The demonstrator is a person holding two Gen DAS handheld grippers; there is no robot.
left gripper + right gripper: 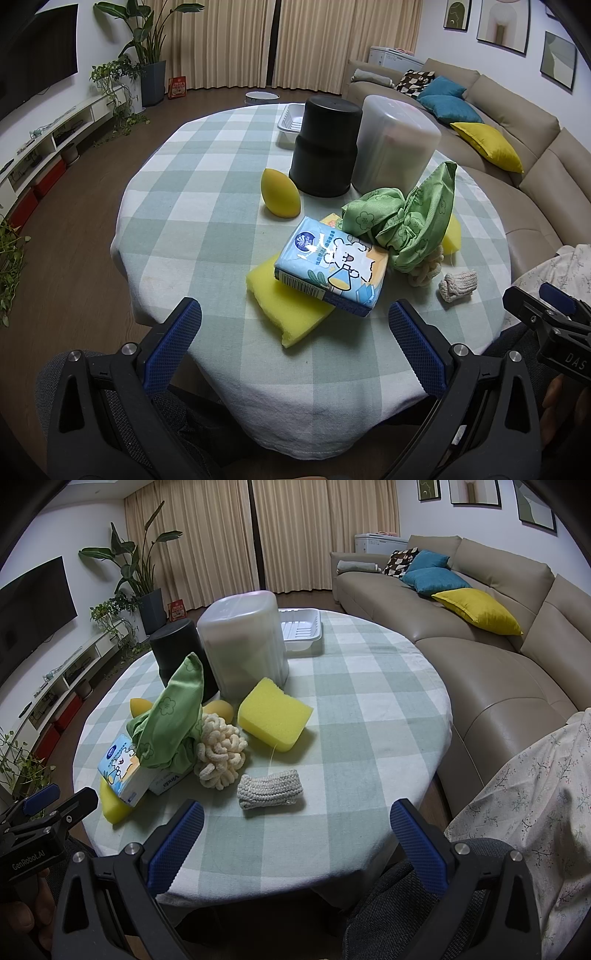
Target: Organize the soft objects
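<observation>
A: Where did things stand on the counter [192, 192] at that point?

B: Nothing was in hand. The left claw [294, 334] hung at the near edge with its blue pads spread wide and empty, and the right claw [297, 829] was the same, apart and holding nothing.

A: And the soft things?

B: Heaped together near the middle. A tissue pack [332, 267] lay tilted on a flat yellow sponge [288, 314], with a crumpled green cloth [406, 221] against its far end. Beside that sat a cream chenille ball [221, 753], a second yellow sponge block [275, 712], and a small grey knitted piece [271, 788] lying apart, nearest the right claw. A yellow egg-shaped sponge [279, 194] stood by the black container [325, 147].

A: Where would they go?

B: I judged the white tray [301, 633] behind the frosted plastic bin [243, 642] the likely place, though I couldn't be sure.

A: So which step?

B: The very start, choosing a first pick. The knitted piece looked easiest: the right claw needed to come forward, drop low and close across its narrow width without snagging the checked tablecloth.
</observation>
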